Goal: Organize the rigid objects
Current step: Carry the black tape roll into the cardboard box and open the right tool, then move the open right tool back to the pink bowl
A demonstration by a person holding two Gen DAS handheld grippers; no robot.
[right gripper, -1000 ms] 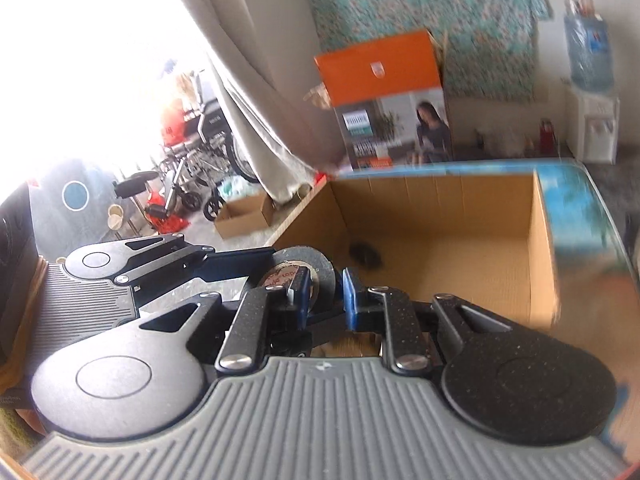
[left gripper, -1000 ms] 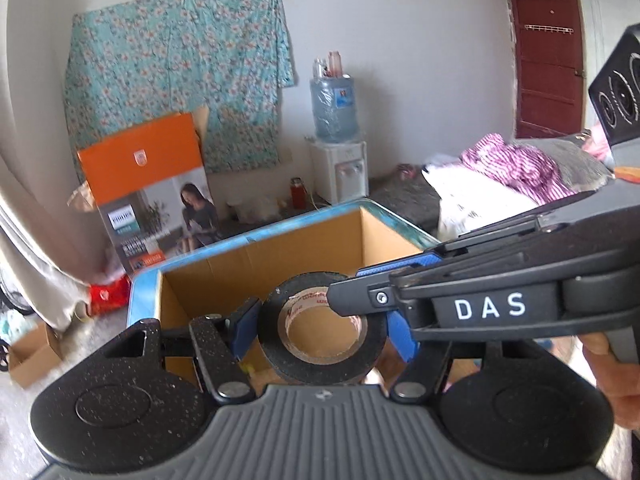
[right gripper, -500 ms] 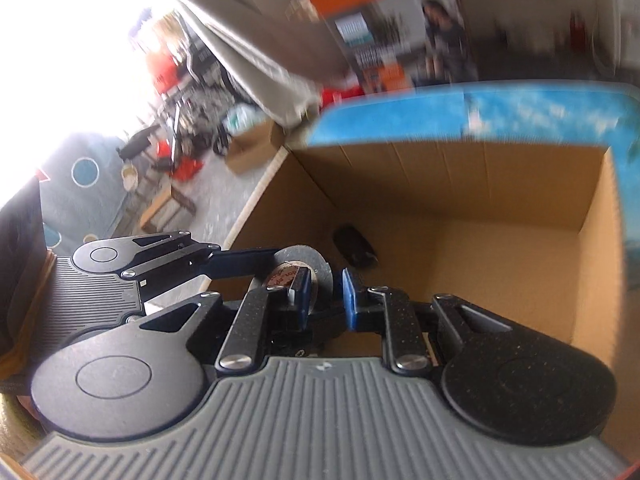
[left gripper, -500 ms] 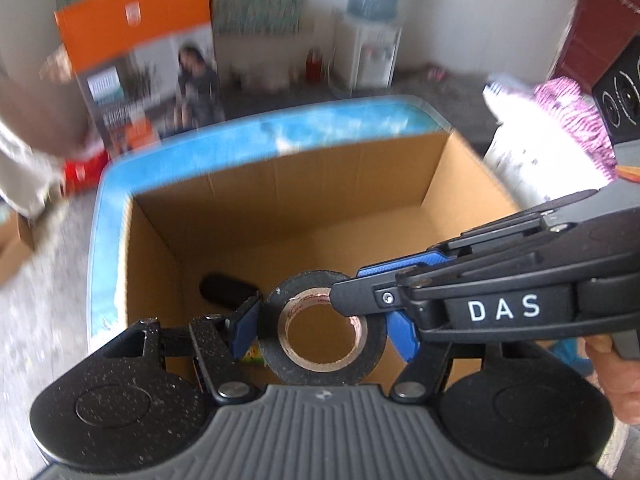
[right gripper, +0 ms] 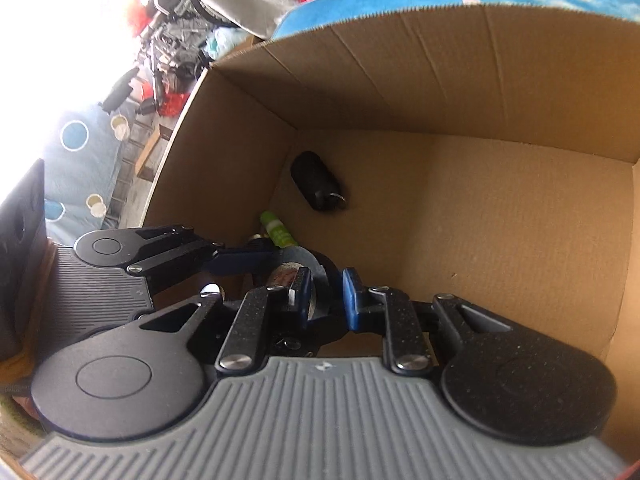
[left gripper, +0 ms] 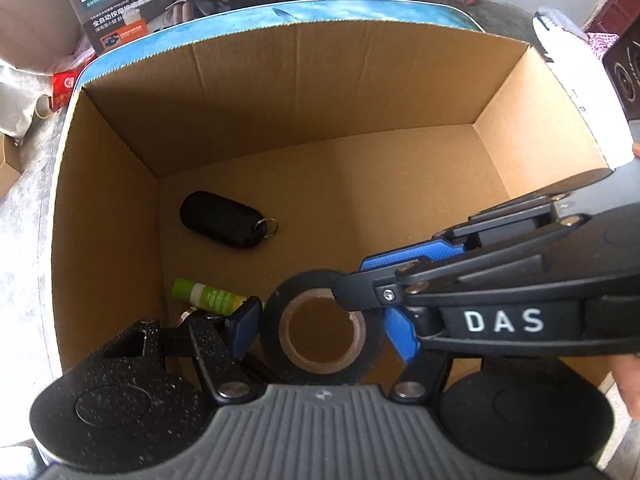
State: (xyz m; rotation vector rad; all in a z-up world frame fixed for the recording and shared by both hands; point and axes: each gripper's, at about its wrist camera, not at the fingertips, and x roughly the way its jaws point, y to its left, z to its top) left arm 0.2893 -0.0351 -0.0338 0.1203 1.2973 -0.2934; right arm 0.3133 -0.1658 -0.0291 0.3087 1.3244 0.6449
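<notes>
A black tape roll (left gripper: pixel 304 282) hangs over the near left part of an open cardboard box (left gripper: pixel 320 92). My left gripper (left gripper: pixel 322 330) spans the roll's outer sides with both blue pads against it. My right gripper (left gripper: pixel 352 292) comes in from the right and pinches the roll's wall; in the right wrist view the right gripper (right gripper: pixel 326 294) is shut on the tape roll (right gripper: pixel 320 268). On the box floor lie a black pouch with a key ring (left gripper: pixel 224 220) and a green tube (left gripper: pixel 204 292), both to the left of the roll.
The box's right half floor (right gripper: pixel 500 220) is bare cardboard. A blue-topped table (left gripper: pixel 320 12) carries the box. Behind it stands an orange and grey Philips carton (left gripper: pixel 116 8). A person's hand (left gripper: pixel 628 380) shows at the right edge.
Both grippers, still holding the tape roll, have tipped downward and moved forward over the box. The views went from the room's far wall to the box floor.
</notes>
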